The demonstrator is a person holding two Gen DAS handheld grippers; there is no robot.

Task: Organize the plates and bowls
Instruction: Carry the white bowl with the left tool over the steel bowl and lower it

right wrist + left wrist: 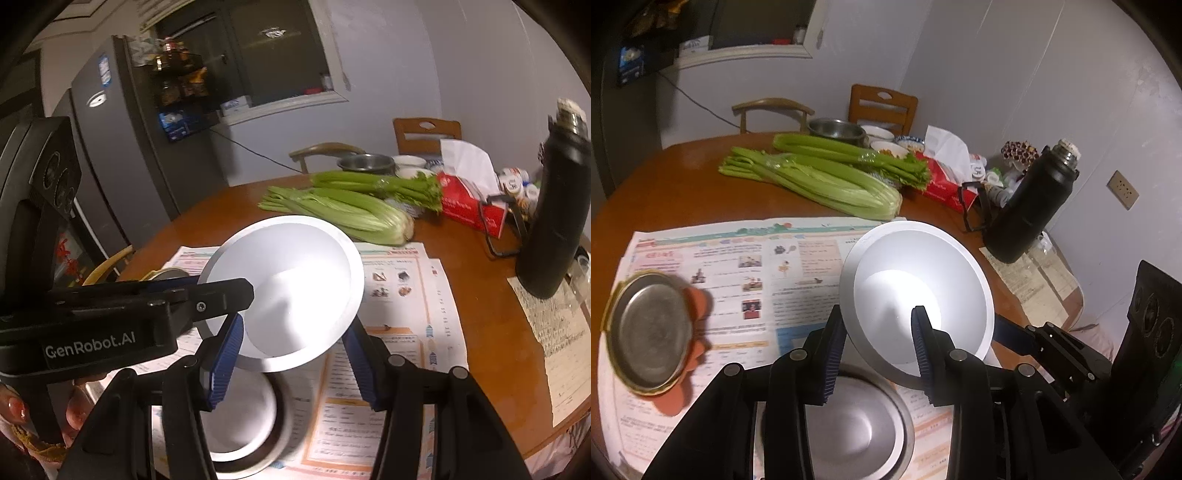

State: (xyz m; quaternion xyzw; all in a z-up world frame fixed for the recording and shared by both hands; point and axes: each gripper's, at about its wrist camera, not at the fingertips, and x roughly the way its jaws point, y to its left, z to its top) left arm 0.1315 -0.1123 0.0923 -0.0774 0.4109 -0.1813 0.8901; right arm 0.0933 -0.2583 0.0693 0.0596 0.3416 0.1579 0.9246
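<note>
White bowl point(916, 291) above steel bowl point(857, 432)

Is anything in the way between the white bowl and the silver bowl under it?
Nothing visible is. The white bowl hangs tilted in the air, its rim pinched by the left gripper and the right gripper. The metal bowl sits right below on the newspaper, with only open air between the two bowls.

Right wrist view, lower left of frame: white lettering "GenRobot.AI" on the black body of the left gripper point(236, 295). Printed sheets point(399, 295) on the table, the red tissue pack point(469, 206) and the fridge stickers point(105, 70) carry print too blurred to read.
</note>
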